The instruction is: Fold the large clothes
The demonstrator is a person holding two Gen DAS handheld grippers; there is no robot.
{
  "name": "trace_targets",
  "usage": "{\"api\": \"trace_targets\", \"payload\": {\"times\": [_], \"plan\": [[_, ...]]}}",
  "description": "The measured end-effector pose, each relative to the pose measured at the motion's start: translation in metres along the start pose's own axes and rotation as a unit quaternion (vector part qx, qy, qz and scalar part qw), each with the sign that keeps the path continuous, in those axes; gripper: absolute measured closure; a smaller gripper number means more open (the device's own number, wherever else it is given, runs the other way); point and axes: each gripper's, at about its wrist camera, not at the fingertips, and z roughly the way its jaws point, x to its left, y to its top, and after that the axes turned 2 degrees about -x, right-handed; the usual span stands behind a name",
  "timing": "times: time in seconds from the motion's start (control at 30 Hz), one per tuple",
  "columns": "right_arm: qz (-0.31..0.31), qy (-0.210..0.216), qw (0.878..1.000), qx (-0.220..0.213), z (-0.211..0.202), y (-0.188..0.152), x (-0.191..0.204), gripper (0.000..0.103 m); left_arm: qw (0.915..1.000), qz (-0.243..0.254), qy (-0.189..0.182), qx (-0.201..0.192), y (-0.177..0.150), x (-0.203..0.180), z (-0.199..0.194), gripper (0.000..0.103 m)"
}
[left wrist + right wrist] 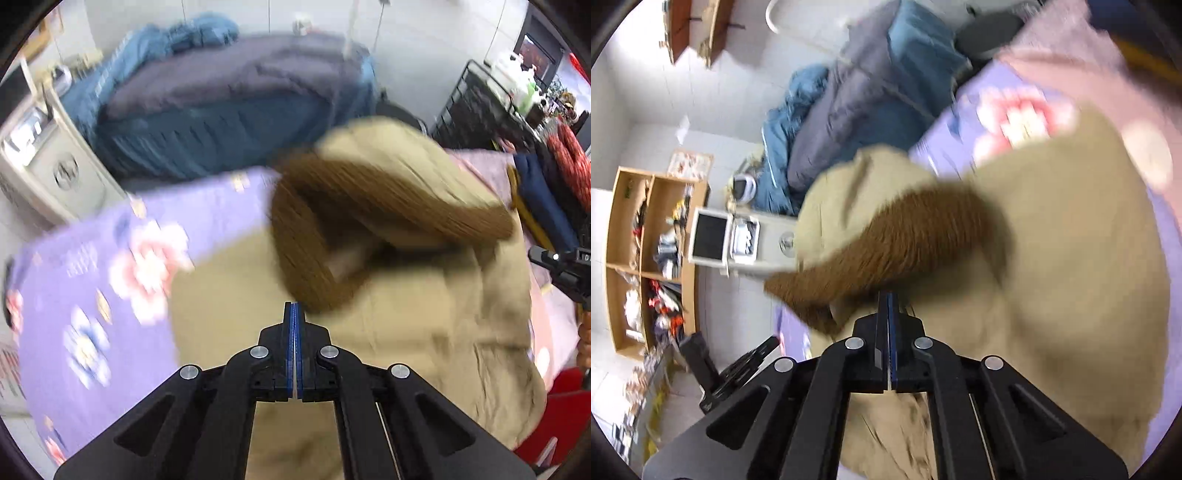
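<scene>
Item: tan coat (pixel 424 314), fur collar (pixel 369 195), lower centre. Your left tool (pixel 294 308) and right tool (pixel 888 297) were closed, seemingly empty; fold unstarted, next regrip a hem.

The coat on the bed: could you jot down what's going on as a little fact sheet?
garment: tan coat with brown fur trim
lies on: purple flowered sheet
left gripper: shut, tip at the fur trim; a pinch cannot be told
right gripper: shut, tip at the fur trim
behind: blue and grey bedding
picture: blurred
</scene>
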Motion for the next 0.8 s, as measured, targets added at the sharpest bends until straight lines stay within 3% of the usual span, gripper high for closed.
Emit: {"api": "trace_targets", "payload": {"times": [0.13,0.23,0.27,0.3,0.33,0.37,0.47,0.6,0.73,0.8], "plan": [[0.007,-0.026,0.999,0.033,0.018,-0.031,-0.014,0.102,0.999,-0.022,-0.026,0.028,-0.04,-0.007,0.017,0.103],[0.043,0.0,0.999,0.032,0.027,-0.026,-0.013,0.098,0.9992,-0.024,-0.012,0.028,-0.04,-0.011,0.019,0.095],[0.034,0.001,0.999,0.032,0.033,-0.018,-0.002,0.08,0.9991,-0.034,-0.02,0.017,-0.035,-0.01,0.015,0.076],[0.022,0.0,0.999,0.025,0.037,-0.011,0.008,0.034,0.9988,-0.042,-0.024,0.007,-0.032,-0.01,0.012,0.049],[0.013,0.002,1.0,0.01,0.039,-0.004,0.019,0.016,0.9982,-0.053,-0.026,-0.012,-0.029,-0.008,0.007,0.042],[0.005,0.008,1.0,-0.011,0.042,0.005,0.032,0.01,0.9971,-0.062,-0.03,-0.032,-0.027,-0.007,0.0,0.036],[-0.001,0.026,1.0,-0.011,0.063,0.036,0.059,0.01,0.9952,-0.077,-0.036,-0.049,-0.022,-0.006,-0.007,0.035],[0.023,0.052,0.998,-0.007,0.096,0.082,0.081,0.01,0.9949,-0.09,-0.017,-0.041,-0.026,-0.003,-0.002,0.034],[0.114,0.101,0.988,0.001,0.13,0.121,0.084,0.01,0.9931,-0.115,0.0,-0.025,-0.035,0.013,0.003,0.034],[0.152,0.092,0.984,-0.005,0.147,0.136,0.084,0.013,0.9902,-0.139,0.0,-0.016,-0.041,0.023,0.005,0.034]]}}
